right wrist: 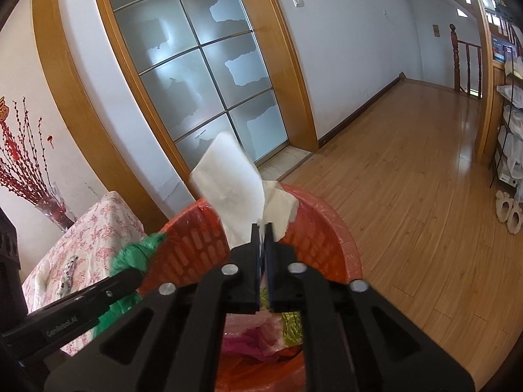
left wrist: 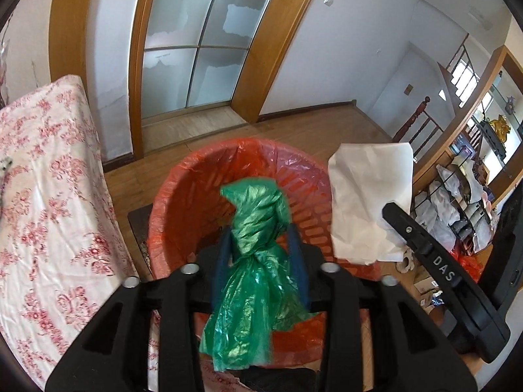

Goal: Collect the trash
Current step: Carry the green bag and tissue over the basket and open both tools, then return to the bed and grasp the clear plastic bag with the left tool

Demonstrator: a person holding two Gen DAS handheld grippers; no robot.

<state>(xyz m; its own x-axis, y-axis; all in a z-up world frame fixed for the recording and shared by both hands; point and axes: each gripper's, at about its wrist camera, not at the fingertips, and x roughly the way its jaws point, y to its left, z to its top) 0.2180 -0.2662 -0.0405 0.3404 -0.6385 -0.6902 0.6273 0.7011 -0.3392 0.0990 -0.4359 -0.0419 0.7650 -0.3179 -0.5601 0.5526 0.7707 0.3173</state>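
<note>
The left gripper (left wrist: 261, 241) has its jaws clamped on a knotted green plastic bag (left wrist: 251, 261), held over the red-lined waste basket (left wrist: 183, 196). The right gripper (right wrist: 262, 232) pinches a white paper sheet (right wrist: 228, 189) with its jaws, above the basket's far rim, beside the floral-clothed desk (left wrist: 49, 196).
</note>
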